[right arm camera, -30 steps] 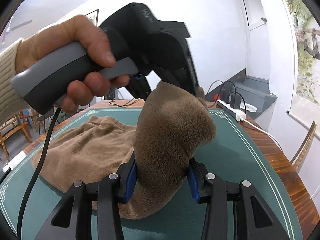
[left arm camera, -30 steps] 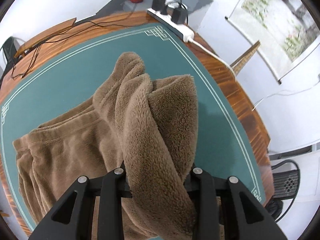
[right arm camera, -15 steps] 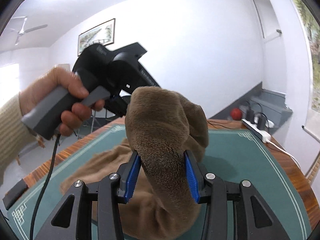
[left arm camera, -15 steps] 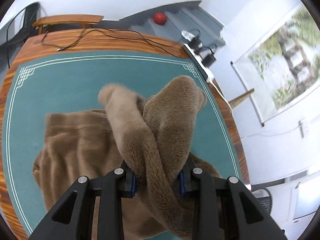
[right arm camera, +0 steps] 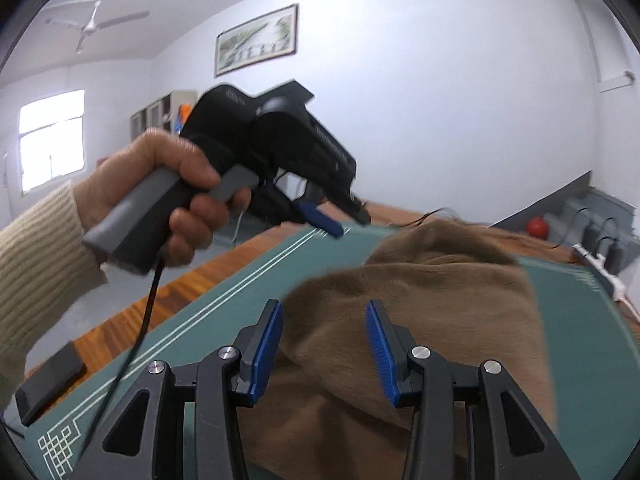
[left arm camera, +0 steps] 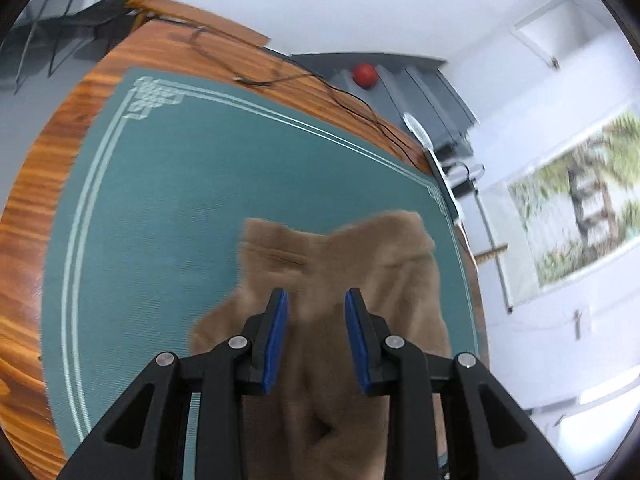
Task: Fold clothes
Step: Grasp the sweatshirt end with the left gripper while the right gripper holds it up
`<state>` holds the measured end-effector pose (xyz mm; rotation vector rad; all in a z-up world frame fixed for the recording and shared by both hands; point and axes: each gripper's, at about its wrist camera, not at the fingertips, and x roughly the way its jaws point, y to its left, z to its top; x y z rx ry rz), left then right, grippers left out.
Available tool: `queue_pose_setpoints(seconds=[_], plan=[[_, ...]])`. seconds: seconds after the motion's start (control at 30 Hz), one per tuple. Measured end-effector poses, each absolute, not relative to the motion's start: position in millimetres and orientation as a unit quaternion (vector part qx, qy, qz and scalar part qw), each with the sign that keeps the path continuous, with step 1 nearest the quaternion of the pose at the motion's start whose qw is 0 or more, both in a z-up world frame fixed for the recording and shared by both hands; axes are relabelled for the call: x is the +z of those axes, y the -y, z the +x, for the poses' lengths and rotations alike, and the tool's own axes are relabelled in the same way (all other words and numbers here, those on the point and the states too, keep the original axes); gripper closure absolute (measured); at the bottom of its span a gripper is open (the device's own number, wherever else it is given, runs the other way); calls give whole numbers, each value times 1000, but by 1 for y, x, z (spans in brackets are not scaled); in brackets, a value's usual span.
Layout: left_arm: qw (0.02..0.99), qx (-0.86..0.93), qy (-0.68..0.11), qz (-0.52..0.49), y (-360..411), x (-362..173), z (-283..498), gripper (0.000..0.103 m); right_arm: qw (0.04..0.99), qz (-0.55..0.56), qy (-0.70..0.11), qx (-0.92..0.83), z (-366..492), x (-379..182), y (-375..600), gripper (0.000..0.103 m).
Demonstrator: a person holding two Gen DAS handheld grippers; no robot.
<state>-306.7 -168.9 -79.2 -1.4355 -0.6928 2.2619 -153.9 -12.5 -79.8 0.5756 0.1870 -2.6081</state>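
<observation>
Both tongs have let go — half a second back each pair was pinching a thick fold of the brown fleece garment [left arm camera: 340,280], and now the fleece lies dropped on the green mat [left arm camera: 160,208]. Left tongs [left arm camera: 316,336] are spread, blue pads apart with nothing between them, hovering above the cloth. Right tongs [right arm camera: 324,348] are spread too, their pads [right arm camera: 378,344] apart above the heap, which bunches up into a rounded hump toward the far side in the right wrist view. From the left wrist view the garment sits toward the right edge of the mat, slightly blurred. Outward now — the person's left hand [right arm camera: 168,196], in a cream knit sleeve, grips the handle of the left device up above the wooden desk [left arm camera: 36,184]. Black cables [left arm camera: 304,76] trail over the far desk edge, a white power strip [right arm camera: 600,268] lies near the corner, and a red ball [left arm camera: 365,75] rests beyond it.
</observation>
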Motion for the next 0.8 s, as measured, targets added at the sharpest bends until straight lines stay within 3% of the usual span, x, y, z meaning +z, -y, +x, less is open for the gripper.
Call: queue_pose_setpoints(seconds=[0.27,0.3,0.33,0.37,0.43,0.5,0.8], plan=[[235,758,317,-519,190,-110,-292,69,240,209,-116,-941,-145,-105,42,57],[245,758,314,-517,183,-108,-290,64,245,206,-118,-940,-144,-105,40,57],[254,757,309,-516,176,-106,-288,53,249,203,-119,-939,-142,-104,39,56],[263,756,306,-515,169,-103,-288,46,256,201,-117,-938,-144,-104,35,48],[276,752,311,-510,159,-102,-289,21,270,196,-113,-936,-146,-104,27,35],[289,748,319,-506,150,-100,-290,21,261,175,-118,-942,-135,-102,19,23],[275,722,312,-552,125,-132,-315,21,193,125,-241,-943,-118,-117,4,20]])
